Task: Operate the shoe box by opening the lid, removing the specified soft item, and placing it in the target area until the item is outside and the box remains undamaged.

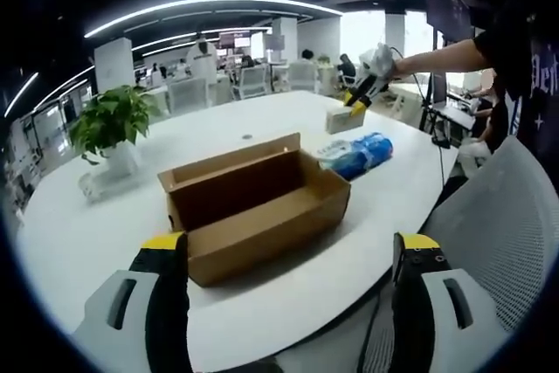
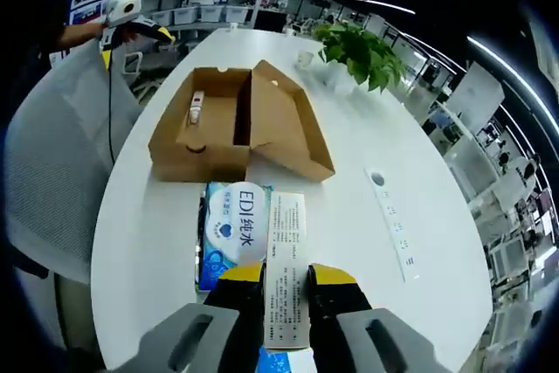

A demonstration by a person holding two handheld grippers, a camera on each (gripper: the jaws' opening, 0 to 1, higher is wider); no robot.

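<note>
The brown cardboard shoe box [image 1: 253, 203] lies open on the white table, its lid [image 2: 284, 128] folded back. A small tube-like item [image 2: 196, 111] lies inside it. A blue soft pack [image 2: 231, 229] printed "EDI" rests on the table beside the box [image 2: 210, 128]; it also appears as the blue pack [image 1: 358, 155]. My right gripper [image 2: 288, 290] is shut on a slim white printed carton [image 2: 286, 233], held just past the pack; the left gripper view has this gripper [image 1: 362, 93] and carton [image 1: 345, 120] beyond the box. My left gripper [image 1: 288, 303] is open, short of the box, holding nothing.
A potted green plant [image 1: 109, 124] stands at the far side of the table [image 1: 262, 321]. A white power strip [image 2: 393, 216] lies on the tabletop. A grey mesh chair [image 1: 498, 216] stands at the table's edge. A person's arm [image 1: 437, 58] reaches in with the right gripper.
</note>
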